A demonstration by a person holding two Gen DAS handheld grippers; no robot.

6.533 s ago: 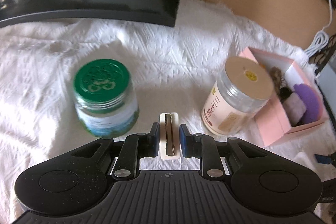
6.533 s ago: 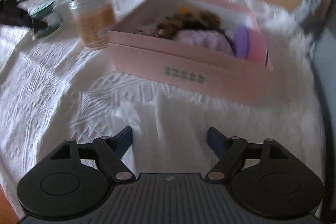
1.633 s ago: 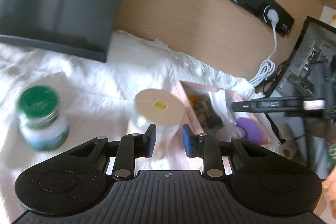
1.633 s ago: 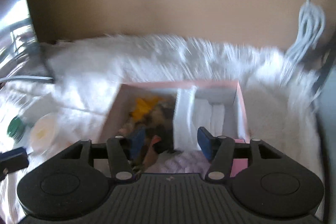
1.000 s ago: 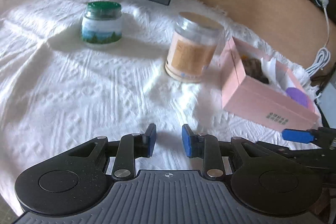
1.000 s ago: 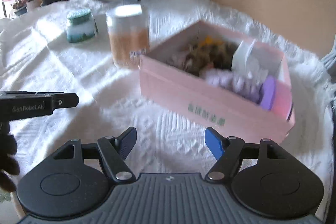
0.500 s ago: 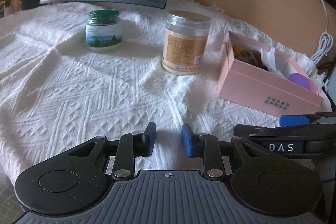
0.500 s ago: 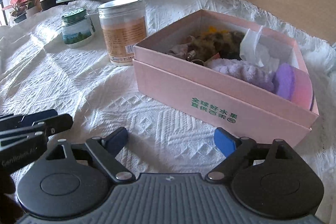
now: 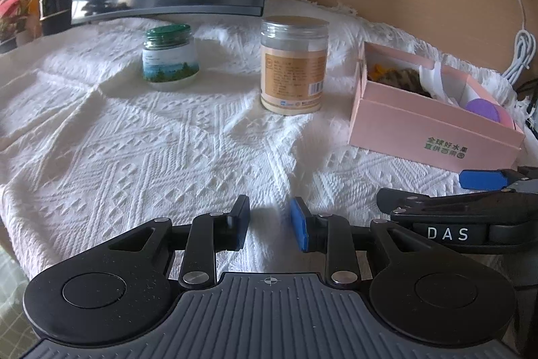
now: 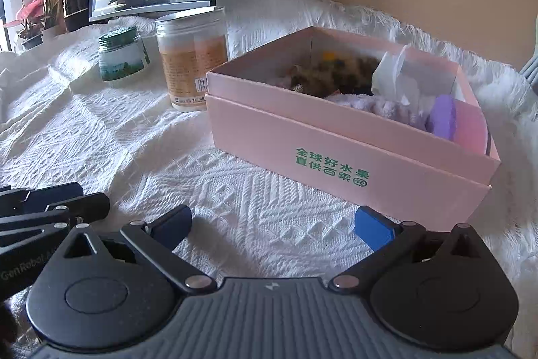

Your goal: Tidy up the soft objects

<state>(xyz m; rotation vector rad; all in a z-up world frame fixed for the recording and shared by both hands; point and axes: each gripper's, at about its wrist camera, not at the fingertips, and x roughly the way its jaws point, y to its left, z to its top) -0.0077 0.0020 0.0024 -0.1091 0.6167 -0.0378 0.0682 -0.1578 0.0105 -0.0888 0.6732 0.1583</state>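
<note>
- Right claw (image 10: 272, 224) is opening wider, nothing between its jaws, now lower before the pink box (image 10: 336, 157).
- Soft objects (image 10: 380, 106) sit inside.
- Left claw (image 9: 269, 224) open, empty; sorting looks finished.

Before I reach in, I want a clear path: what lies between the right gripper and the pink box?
Only bare white cloth separates the right gripper from the pink box, as the right wrist view shows.
</note>
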